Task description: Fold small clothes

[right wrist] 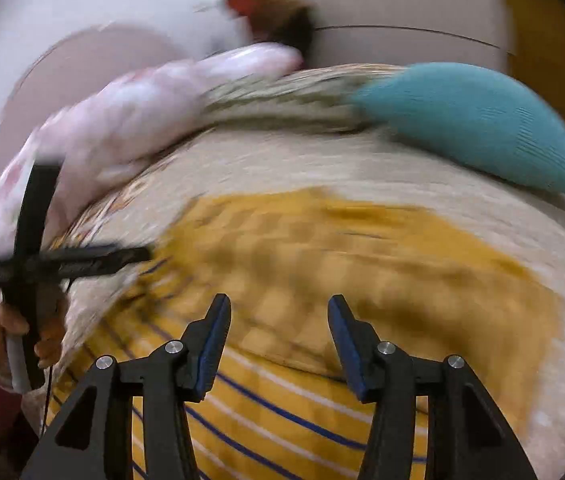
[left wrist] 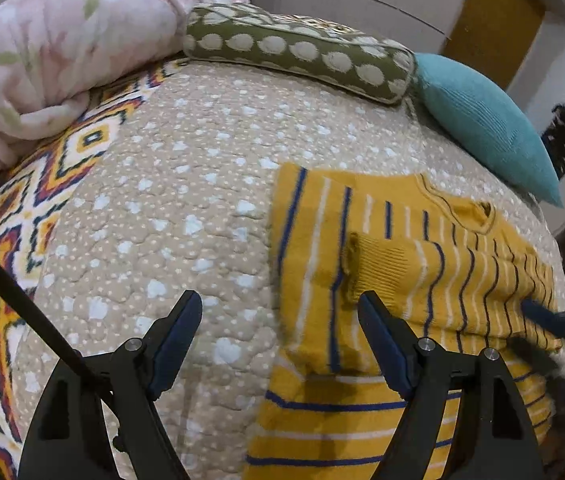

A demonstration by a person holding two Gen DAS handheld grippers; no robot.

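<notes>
A yellow sweater [left wrist: 394,280] with blue and white stripes lies flat on the beige quilted bedspread [left wrist: 170,208], one sleeve folded across its body with the cuff [left wrist: 366,256] up. My left gripper [left wrist: 278,300] hovers open over the sweater's left edge, nothing between its fingers. The right gripper [left wrist: 554,324] shows blurred at the sweater's right side. In the right wrist view the right gripper [right wrist: 279,300] stands open above the blurred sweater [right wrist: 322,272], holding nothing. A hand [right wrist: 14,328] holds the left gripper [right wrist: 82,262] at far left.
A pink floral blanket [left wrist: 62,48] is heaped at the back left. An olive dotted cushion [left wrist: 302,56] and a teal pillow [left wrist: 486,132] lie along the far edge. A patterned sheet [left wrist: 22,220] shows at the left. A black cable [left wrist: 22,300] crosses the lower left.
</notes>
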